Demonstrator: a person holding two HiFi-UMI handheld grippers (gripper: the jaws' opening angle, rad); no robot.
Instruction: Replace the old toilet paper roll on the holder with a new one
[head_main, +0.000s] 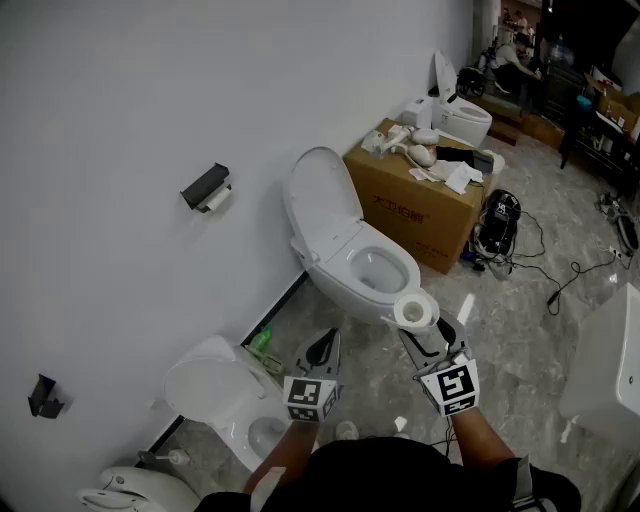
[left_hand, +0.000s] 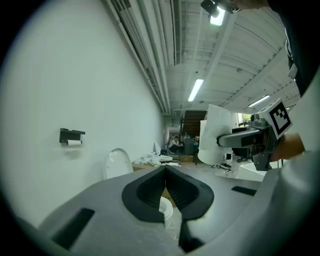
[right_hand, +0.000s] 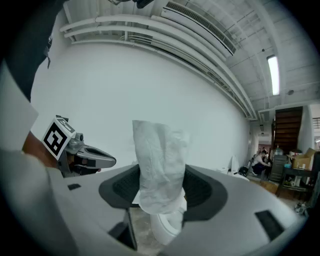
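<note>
1. Head view: The big toilet (head_main: 365, 265) stands by the white wall (head_main: 110, 120) with its lid up.
2. The holder (head_main: 205, 185) is black. It sits on the wall, up and to the left of the toilet, and the old roll (head_main: 216, 200) is in it.
3. The right gripper (head_main: 420, 328) squeezes the new roll (head_main: 415, 310) just in front of the toilet bowl.
4. The left gripper (head_main: 322, 350) is in front of the toilet too, to the left of the new roll. Its jaws are pressed together with nothing in them.
5. Each gripper has a marker cube (head_main: 455, 385) with black and white squares, and no words.
6. A brown box (head_main: 410, 205) stands right behind the toilet. It has print on its side, but it is too small to read.
7. A green bottle (head_main: 260, 342) stands on the floor left of the toilet, by the wall.
8. Left gripper view: The jaws touch each other and hold nothing.
9. The holder (left_hand: 71, 135) is on the wall, up and left of the toilet lid (left_hand: 116, 162). Nothing stands in front of it.
10. The new roll (left_hand: 217, 135) is up and to the right of the toilet.
11. Right gripper view: The jaws are wide and clamp the new roll (right_hand: 160, 165) from both sides.
12. The roll hides the wall behind it. The toilet (right_hand: 167, 227) shows just below it.
13. The left gripper (right_hand: 92, 161) pokes in from the left.
</note>
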